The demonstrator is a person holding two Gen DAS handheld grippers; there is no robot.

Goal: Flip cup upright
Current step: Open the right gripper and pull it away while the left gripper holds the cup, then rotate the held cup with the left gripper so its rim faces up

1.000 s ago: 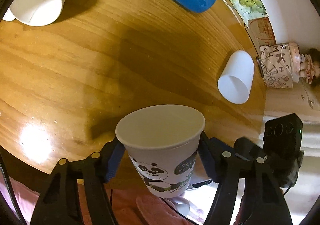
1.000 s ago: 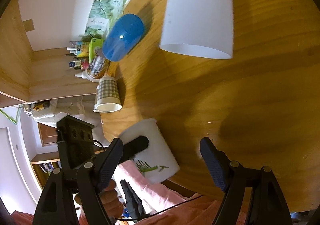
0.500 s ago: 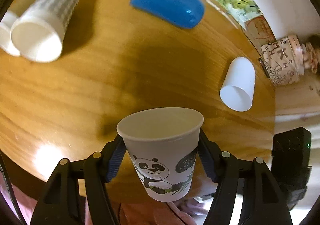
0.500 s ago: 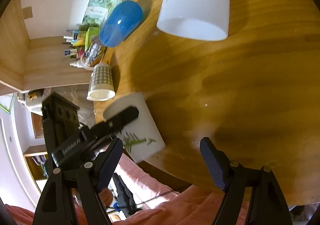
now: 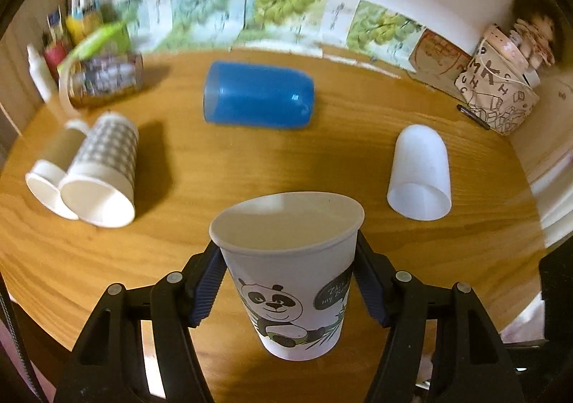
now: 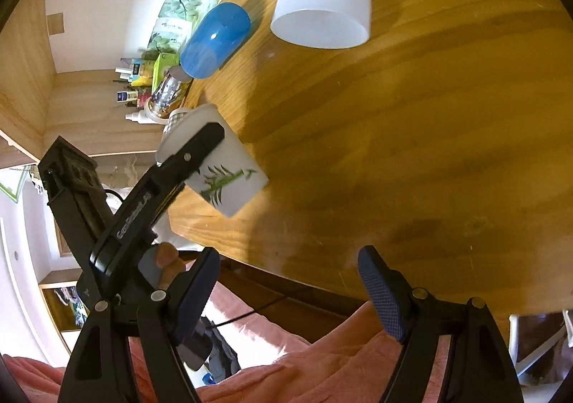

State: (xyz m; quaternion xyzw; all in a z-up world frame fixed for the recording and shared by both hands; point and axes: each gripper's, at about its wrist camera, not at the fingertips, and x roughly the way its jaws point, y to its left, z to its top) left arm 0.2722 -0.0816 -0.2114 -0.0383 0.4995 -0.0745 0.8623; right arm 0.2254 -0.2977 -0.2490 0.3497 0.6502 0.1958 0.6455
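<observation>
My left gripper [image 5: 288, 283] is shut on a white paper panda cup [image 5: 290, 281], mouth up, held just above the near part of the round wooden table [image 5: 222, 170]. The right wrist view shows the same cup [image 6: 229, 173] in the left gripper's fingers [image 6: 193, 152], near the table's edge. My right gripper [image 6: 290, 292] is open and empty, hovering over the table's near edge, apart from the cup.
Several cups lie on their sides: a blue one [image 5: 258, 95] at the back, a white one [image 5: 420, 172] at the right, a checked one [image 5: 107, 170] and a brown one [image 5: 53, 166] at the left. A shiny can [image 5: 100, 80] and a patterned pot [image 5: 497, 95] stand at the back.
The left gripper has tilted up toward level and carried the panda cup forward over the table, turning it more upright. The right gripper has stayed open and nearly still.
</observation>
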